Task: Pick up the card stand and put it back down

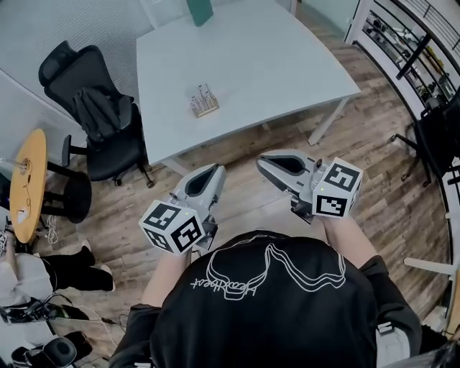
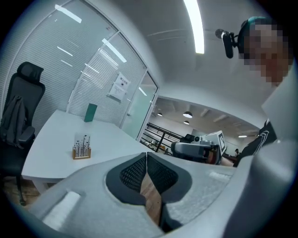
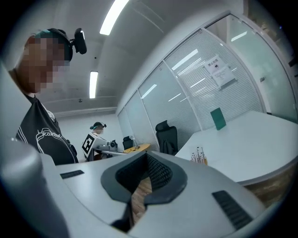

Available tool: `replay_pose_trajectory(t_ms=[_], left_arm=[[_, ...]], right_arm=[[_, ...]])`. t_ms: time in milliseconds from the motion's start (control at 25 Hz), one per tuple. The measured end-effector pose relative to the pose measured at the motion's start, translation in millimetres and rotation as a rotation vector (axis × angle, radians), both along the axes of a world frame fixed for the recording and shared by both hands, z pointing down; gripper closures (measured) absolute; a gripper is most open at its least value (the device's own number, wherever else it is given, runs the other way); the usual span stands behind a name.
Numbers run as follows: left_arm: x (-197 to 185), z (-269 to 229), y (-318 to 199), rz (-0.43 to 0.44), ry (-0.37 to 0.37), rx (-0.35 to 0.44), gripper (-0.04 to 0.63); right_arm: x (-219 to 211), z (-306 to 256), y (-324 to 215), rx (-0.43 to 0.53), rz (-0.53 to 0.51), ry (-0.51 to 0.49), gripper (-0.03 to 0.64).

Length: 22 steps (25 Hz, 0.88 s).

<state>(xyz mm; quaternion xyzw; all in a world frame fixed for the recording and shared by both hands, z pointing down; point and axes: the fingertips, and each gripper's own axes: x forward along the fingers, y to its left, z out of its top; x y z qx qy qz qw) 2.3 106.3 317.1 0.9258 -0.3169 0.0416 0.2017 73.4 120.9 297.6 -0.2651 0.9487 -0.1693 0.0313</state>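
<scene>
The card stand (image 1: 205, 102), a small wooden base with several upright metal pins, sits on the white table (image 1: 287, 65) near its front edge. It also shows in the left gripper view as the stand (image 2: 81, 147) and in the right gripper view as the stand (image 3: 199, 155). My left gripper (image 1: 215, 169) and right gripper (image 1: 261, 161) hang over the wood floor in front of the table, well short of the stand. Both are shut with nothing between their jaws. In each gripper view the jaws meet at the tips.
A black office chair (image 1: 97, 115) with a jacket stands left of the table. A green board (image 1: 200, 10) leans at the table's far edge. A round yellow side table (image 1: 27, 183) is at far left, railings and another chair (image 1: 435, 136) at right.
</scene>
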Motion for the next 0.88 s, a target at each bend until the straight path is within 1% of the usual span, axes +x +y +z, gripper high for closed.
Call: replay_pose_trajectory(t_ms=[80,240,360,480,560,680,880], left_arm=[[3.9,-3.7,-5.2,-0.003,0.009,0.017,0.581],[-0.8,-2.1,-19.1,-0.055,-0.027,0.042,0.581],[-7.6,0.7,-33.3,-0.077,-0.009,0.042,0.581],[-17.7,7.9,-51.7,-0.081,-0.004,0.059,0.578],[-23.7,15.8,-67.3,-0.081,-0.009,0.064,0.558],[-30.5,29.4,-91.6,-0.085,-0.021,0.05,0.507],[-48.4,51.3,-144.4,-0.127,-0.055,0.028,0.474]], right_arm=[[2.9,-5.6,-10.2,0.034,-0.015,0.029,0.609],[4.2,-6.9,-27.4,0.072,-0.008,0.059,0.606],[0.0,-2.1,-42.2,0.076,-0.01,0.05,0.563],[-7.9,5.8,-61.3,0.109,-0.007,0.09,0.561],[-11.6,10.9,-77.6,0.126,0.001,0.109,0.551],[-14.1,22.0,-103.6,0.115,0.013,0.133,0.523],[-16.6,39.2,-161.1,0.09,0.031,0.169,0.491]])
